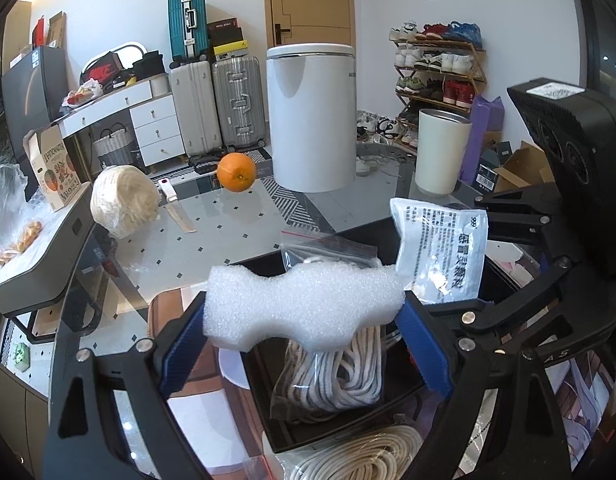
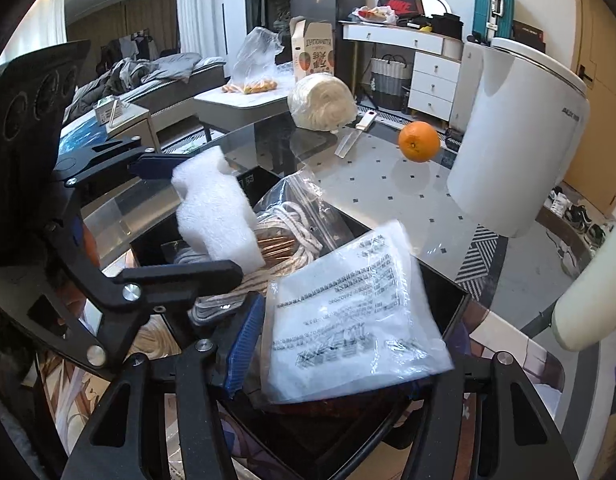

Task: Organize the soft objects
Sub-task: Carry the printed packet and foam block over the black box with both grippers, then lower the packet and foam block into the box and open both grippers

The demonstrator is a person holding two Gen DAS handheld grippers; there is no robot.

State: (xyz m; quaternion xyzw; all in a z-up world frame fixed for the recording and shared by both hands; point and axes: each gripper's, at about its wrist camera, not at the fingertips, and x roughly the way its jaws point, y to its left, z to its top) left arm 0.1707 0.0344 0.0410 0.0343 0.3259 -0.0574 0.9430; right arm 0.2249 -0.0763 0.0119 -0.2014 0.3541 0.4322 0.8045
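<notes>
Left wrist: my left gripper (image 1: 304,332) has its jaws clamped on the foam (image 1: 304,304), above the black bin (image 1: 392,412).

Right wrist: my right gripper (image 2: 340,364) holds the packet (image 2: 348,320), jaws narrow, over that bin (image 2: 448,296).

Hidden and cut-off parts around the black bin

The foam block (image 1: 304,308) is covering the upper part of the bagged rope (image 1: 332,376) in the black bin (image 1: 268,408); a second rope coil (image 1: 360,456) is running off the bottom edge. In the right wrist view, the white packet (image 2: 348,320) is hiding the right gripper's (image 2: 340,344) right finger, and its printed text is blurring too much to read.
</notes>
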